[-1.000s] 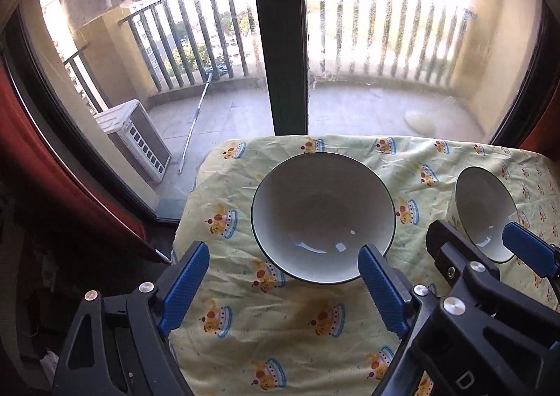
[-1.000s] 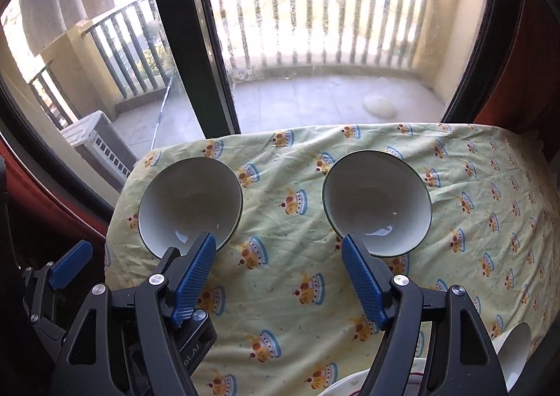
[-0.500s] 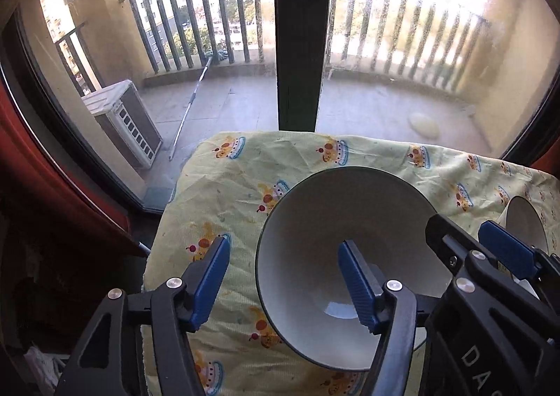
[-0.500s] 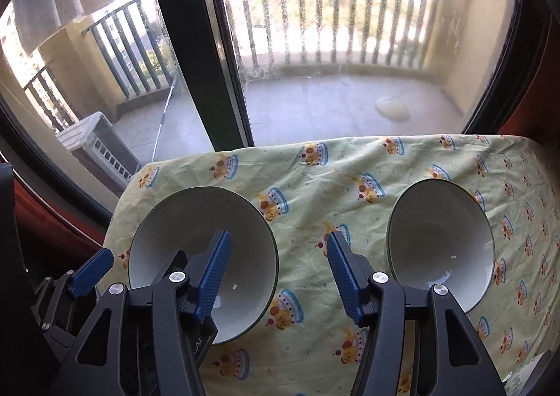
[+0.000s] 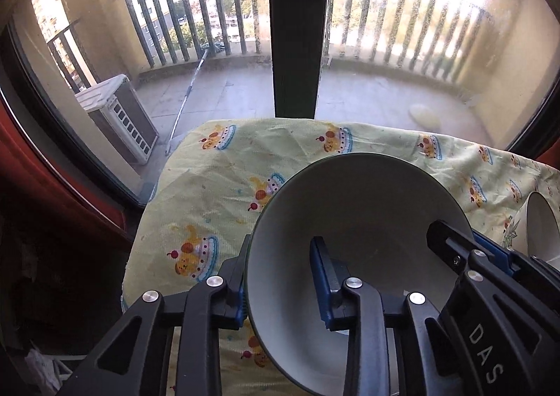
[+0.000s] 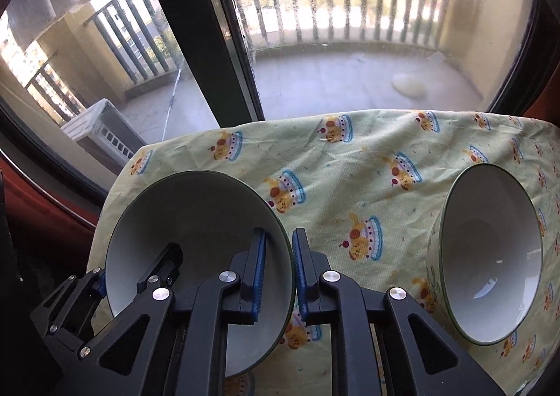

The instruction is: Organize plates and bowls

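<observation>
A: How did the jaws stand, left view first?

B: The left gripper [image 5: 280,291] was closing astride the bowl [image 5: 357,221]. Its outer pad [image 5: 239,305] lay against the outside of the wall at the bowl's 9 o'clock. The inner pad [image 5: 318,287] was inside, and a gap showed between it and the rim, so nothing was clamped there.

A: And the bowl itself?

B: It filled the frame from the centre toward 5 o'clock, on the cloth [image 5: 210,193]. The right gripper [image 5: 469,238] reached over its rim at 3 o'clock, one finger inside and one out. A second bowl [image 5: 539,224] peeked in at the frame's 3 o'clock edge. The window post [image 5: 297,28] stood at 12 o'clock.

A: The right view?

B: There the right gripper's jaws were together on the bowl's rim, the pads [image 6: 259,273] nipping it at the bowl's 3 o'clock, just left of centre.

A: Where was the bowl in that frame?

B: At 8 o'clock, with the left gripper across its far rim at 9 o'clock. The second bowl sat at 4 o'clock, well apart from the first, touched by neither gripper. Whether the bowl rested on the cloth, I couldn't tell.
</observation>
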A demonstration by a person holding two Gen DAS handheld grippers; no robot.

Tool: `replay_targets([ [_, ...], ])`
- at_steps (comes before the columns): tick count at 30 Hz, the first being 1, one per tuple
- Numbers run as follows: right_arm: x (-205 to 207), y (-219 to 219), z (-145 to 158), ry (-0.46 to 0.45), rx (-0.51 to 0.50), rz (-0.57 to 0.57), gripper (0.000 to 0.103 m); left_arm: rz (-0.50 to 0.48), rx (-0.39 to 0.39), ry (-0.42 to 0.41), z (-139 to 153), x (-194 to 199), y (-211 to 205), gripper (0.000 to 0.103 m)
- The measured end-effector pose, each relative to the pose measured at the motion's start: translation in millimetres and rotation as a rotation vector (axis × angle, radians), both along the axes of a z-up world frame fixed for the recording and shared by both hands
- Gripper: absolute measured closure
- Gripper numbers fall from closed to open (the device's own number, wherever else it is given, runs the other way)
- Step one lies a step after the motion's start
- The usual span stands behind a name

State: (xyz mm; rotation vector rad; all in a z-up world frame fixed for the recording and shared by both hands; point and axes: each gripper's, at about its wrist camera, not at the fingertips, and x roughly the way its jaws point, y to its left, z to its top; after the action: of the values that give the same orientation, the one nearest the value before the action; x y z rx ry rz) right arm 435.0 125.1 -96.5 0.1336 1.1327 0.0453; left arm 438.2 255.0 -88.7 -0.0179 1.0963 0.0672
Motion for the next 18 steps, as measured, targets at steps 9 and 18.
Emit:
replay_targets([
  [9,-4.6,3.1,6.7,-0.011,-0.038,0.033,0.086,-0.01,-0.006,0.007,2.4,-4.8,-1.1,0.074],
  [18,-21.8,-5.2,29.3,-0.016,-0.042,0.029,0.086,-0.014,-0.01,-0.021,26.0,-22.0,-9.6,0.074],
])
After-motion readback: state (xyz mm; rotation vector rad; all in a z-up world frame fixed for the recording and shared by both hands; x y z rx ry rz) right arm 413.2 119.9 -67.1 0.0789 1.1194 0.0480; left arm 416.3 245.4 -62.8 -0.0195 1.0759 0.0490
